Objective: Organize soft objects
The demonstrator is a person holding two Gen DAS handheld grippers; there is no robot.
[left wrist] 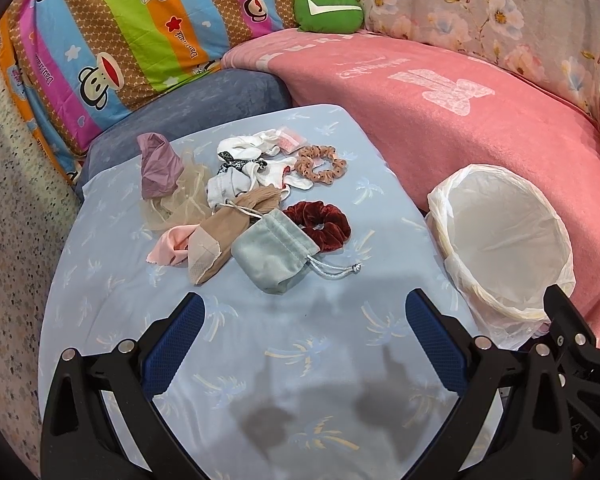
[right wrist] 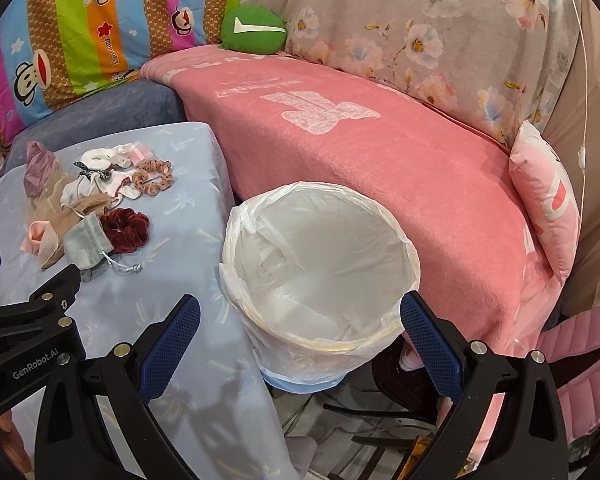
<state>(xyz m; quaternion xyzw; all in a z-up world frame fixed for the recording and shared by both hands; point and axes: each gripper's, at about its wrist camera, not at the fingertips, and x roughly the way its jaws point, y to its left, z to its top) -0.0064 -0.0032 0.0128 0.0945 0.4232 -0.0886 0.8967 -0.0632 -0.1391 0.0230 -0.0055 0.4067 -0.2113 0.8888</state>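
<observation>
A heap of soft items lies on the light blue cloth-covered surface (left wrist: 260, 360): a grey drawstring pouch (left wrist: 274, 254), a dark red velvet scrunchie (left wrist: 320, 222), a tan dotted scrunchie (left wrist: 320, 163), beige stockings (left wrist: 220, 232), white socks (left wrist: 244, 168), a mauve cloth (left wrist: 158, 164) and a pink cloth (left wrist: 172, 250). My left gripper (left wrist: 304, 312) is open just short of the pouch, holding nothing. My right gripper (right wrist: 300, 312) is open, hovering over the near rim of a white bag-lined bin (right wrist: 320, 264). The same heap, with the red scrunchie (right wrist: 124, 230), lies to its left.
A pink blanket (left wrist: 460, 128) covers the couch behind the bin. A striped cartoon quilt (left wrist: 112, 40), a green cushion (left wrist: 328, 10) and a floral cover (right wrist: 420, 32) stand at the back. A pink pillow (right wrist: 544, 200) sits far right. Cables and a chair base (right wrist: 380, 412) lie below the bin.
</observation>
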